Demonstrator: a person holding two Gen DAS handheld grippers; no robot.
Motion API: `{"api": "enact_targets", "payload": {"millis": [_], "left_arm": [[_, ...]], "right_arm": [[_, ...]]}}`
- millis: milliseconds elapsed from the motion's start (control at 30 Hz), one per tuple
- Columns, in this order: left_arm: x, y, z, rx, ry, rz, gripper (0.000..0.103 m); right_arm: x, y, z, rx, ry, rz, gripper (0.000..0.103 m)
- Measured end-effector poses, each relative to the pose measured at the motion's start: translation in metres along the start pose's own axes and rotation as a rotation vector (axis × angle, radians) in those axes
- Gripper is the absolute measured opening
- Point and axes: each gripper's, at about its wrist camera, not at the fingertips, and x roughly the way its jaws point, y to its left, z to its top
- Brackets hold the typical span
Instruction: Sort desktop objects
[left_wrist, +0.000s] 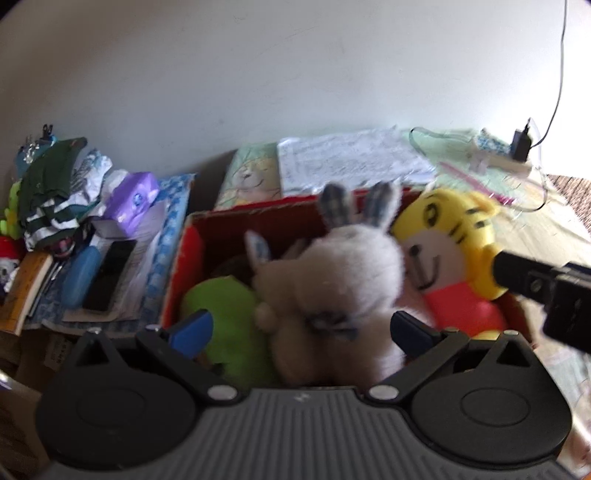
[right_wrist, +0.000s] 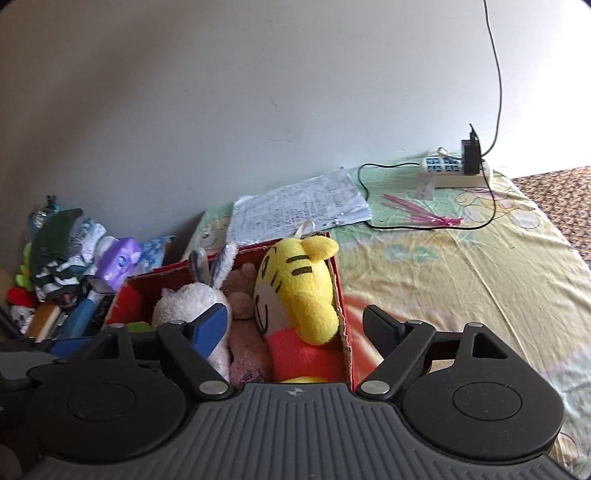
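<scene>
At the far left, against the wall, a heap of clutter (right_wrist: 62, 258) lay piled: green striped cloth, a purple tissue pack (right_wrist: 118, 264), a blue case (left_wrist: 79, 277) and a dark remote (left_wrist: 110, 273) on papers. Just right of it stood the red cardboard box (right_wrist: 140, 291), holding the plush toys. A green plush (left_wrist: 225, 314) lay low at the box's left. Beside it sat the white rabbit plush (left_wrist: 351, 269), ears up, with a pinkish plush (right_wrist: 247, 347) partly hidden between it and the yellow tiger plush (right_wrist: 306, 291), which leaned against the box's right wall.

The left gripper (left_wrist: 301, 332) hung over the box with its jaws spread wide on either side of the rabbit, not pinching it. The right gripper (right_wrist: 295, 325) was likewise spread, its blue finger in front of the rabbit and its other finger outside the box's right wall; it held nothing.

Behind the box lay a sheet of handwritten paper (right_wrist: 299, 206). Further right, on the cartoon-printed cloth (right_wrist: 461, 277), were pink plastic strips (right_wrist: 417, 210) and a power strip (right_wrist: 454, 171) with a black charger (right_wrist: 470, 157) plugged in.
</scene>
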Motion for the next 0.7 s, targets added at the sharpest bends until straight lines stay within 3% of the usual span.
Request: {"api": "enact_targets", "payload": {"millis": [267,433,700], "left_arm": [[0.007,0.026,-0.009,-0.011,0.035,-0.005,0.102],[0.012,0.023,-0.009,-0.003,0.051,-0.01,0.102],[0.007,0.007,-0.007,0.043,0.023,-0.053,0.102]], "right_arm": [[0.007,0.01,-0.005,0.045,0.027,-0.06,0.084],[0.006,0.02,-0.007,0.023,0.039,-0.092,0.084],[-0.001,0.01,-0.008,0.089,0.047,-0.172,0.084]]}}
